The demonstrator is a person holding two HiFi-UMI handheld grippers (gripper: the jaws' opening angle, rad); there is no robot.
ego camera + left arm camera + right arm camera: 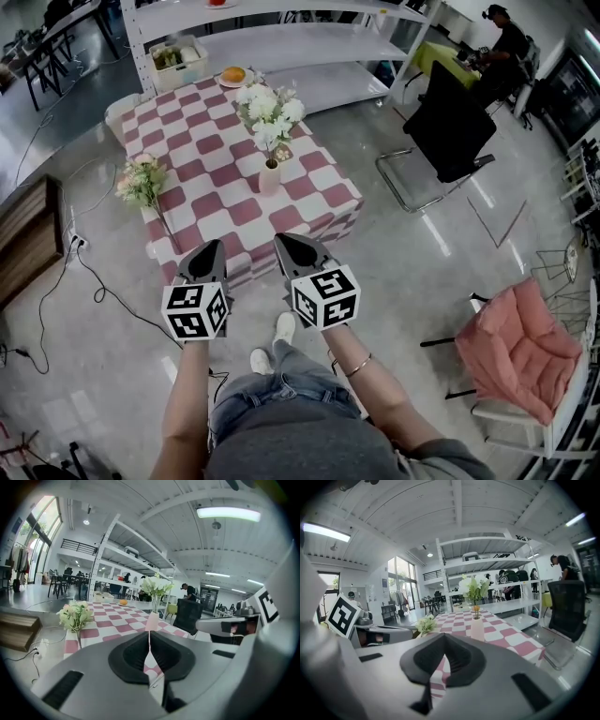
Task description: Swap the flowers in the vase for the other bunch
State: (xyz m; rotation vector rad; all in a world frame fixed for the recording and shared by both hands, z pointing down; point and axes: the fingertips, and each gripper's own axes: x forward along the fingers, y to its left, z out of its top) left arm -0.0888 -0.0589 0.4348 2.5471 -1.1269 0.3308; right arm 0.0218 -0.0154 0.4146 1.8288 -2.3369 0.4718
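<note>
A pale pink vase (270,176) stands on the table with the pink-and-white checked cloth (216,141) and holds white flowers (269,114). A second bunch of pale flowers (141,180) rests at the table's left edge. My left gripper (210,247) and right gripper (284,241) hover side by side above the floor, just short of the table's near edge, both shut and empty. The left gripper view has the vase (153,620) straight ahead and the second bunch (75,615) to its left. The right gripper view shows the vase (477,628) with the second bunch (425,623) to its left.
A plate with an orange (233,75) and a basket (178,58) sit at the table's far end, before white shelving (281,37). A black office chair (450,127) stands right of the table, a pink cushioned chair (520,347) nearer right. Cables (94,281) cross the floor at left.
</note>
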